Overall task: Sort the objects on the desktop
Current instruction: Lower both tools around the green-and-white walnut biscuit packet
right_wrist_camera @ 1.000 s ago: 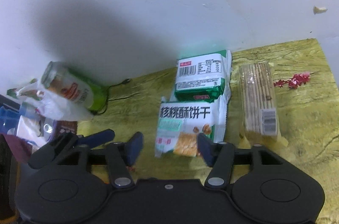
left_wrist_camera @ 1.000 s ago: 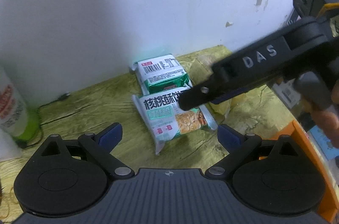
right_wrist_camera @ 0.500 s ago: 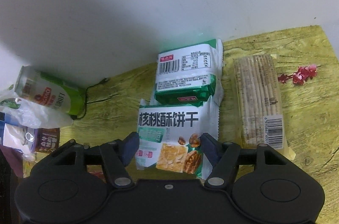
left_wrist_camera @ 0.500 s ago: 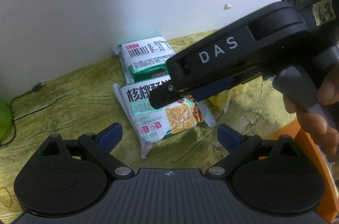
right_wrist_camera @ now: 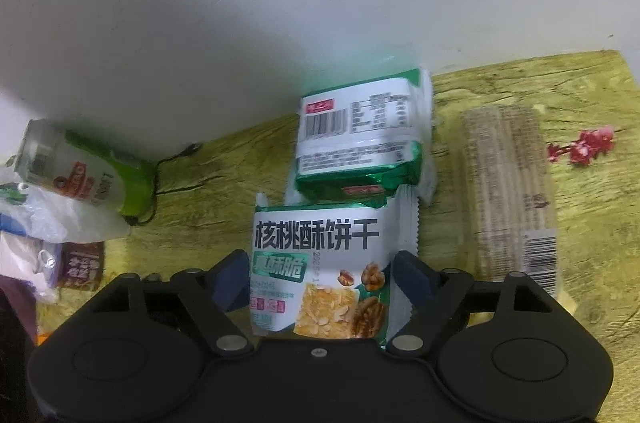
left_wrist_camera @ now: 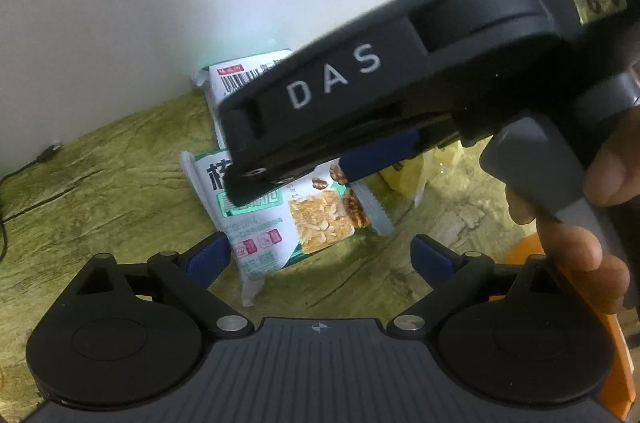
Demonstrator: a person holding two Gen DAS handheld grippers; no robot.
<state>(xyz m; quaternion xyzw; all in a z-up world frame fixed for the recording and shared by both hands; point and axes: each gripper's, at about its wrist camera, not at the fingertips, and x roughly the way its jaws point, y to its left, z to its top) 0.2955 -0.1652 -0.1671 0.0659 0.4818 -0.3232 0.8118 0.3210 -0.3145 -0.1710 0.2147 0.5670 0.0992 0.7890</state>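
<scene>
A white and green walnut-biscuit packet (right_wrist_camera: 320, 263) lies flat on the yellow-green wooden tabletop (right_wrist_camera: 224, 183). My right gripper (right_wrist_camera: 322, 279) hangs over its near half. The jaws are opening; the packet sits between the blue pads without being pressed. A second green packet (right_wrist_camera: 360, 143), barcode up, lies just behind it against the white wall. In the left wrist view the right gripper (left_wrist_camera: 304, 179) covers part of both packets (left_wrist_camera: 280, 219), held by a person's hand (left_wrist_camera: 580, 243). My left gripper (left_wrist_camera: 320, 255) stands open just short of the packet's near corner.
A clear sleeve of crackers (right_wrist_camera: 508, 183) lies right of the packets, with a red flower sprig (right_wrist_camera: 584, 147) beyond it. At the left a green and white can (right_wrist_camera: 80, 175) lies on its side by a plastic bag (right_wrist_camera: 48, 219) and a black cable (right_wrist_camera: 176, 159). An orange edge (left_wrist_camera: 600, 323) shows at the right.
Both grippers sank toward the packets. The right gripper came over the walnut-biscuit packet and its jaws spread wider around it. In the left wrist view the right gripper looms larger.
</scene>
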